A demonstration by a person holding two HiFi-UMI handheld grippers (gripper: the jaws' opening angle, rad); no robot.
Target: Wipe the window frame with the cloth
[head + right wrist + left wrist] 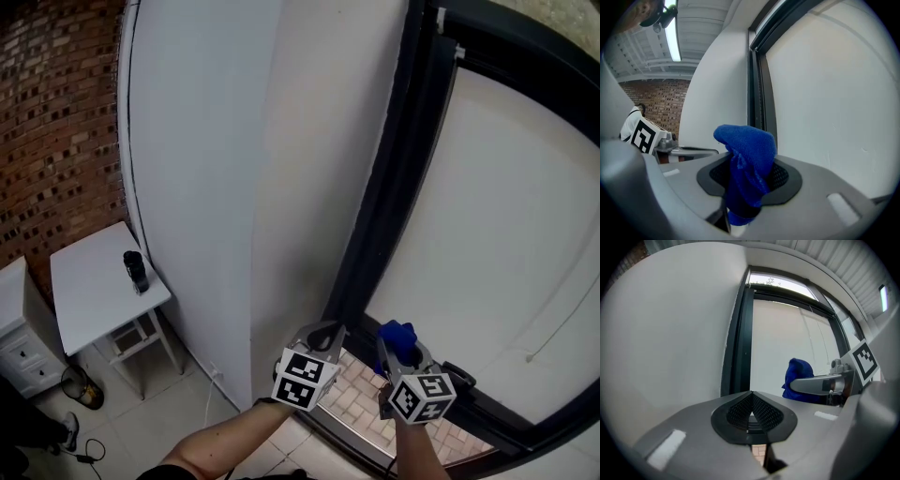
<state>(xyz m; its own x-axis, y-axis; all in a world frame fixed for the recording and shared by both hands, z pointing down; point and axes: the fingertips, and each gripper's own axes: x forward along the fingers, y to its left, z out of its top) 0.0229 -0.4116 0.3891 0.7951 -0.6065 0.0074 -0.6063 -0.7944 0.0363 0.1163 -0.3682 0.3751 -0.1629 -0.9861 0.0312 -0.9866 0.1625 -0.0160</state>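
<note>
R gripper [749, 177] clamps cloth [746, 143], L gripper [751, 416] closed

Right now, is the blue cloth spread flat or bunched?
Bunched: the cloth rises in a crumpled wad from the shut right gripper.

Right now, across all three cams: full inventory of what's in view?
cloth: 1, blue, bunched in the right gripper's jaws
window frame: 1, black, ahead and right of centre
window panel: 1, white, inside the frame
wall column: 1, white, left of the frame
brick wall: 1, red-brown, far left
sill: 1, pale brick, at the frame's foot
side table: 1, white, lower left
bottle: 1, black, upright on the table
drawer unit: 1, white, left edge
floor: pale tiles, under the table
ceiling light: 1, white tube, overhead
left gripper: grey, jaws together, empty
right gripper: grey, shut on the cloth
forearm: behind the left gripper
</note>
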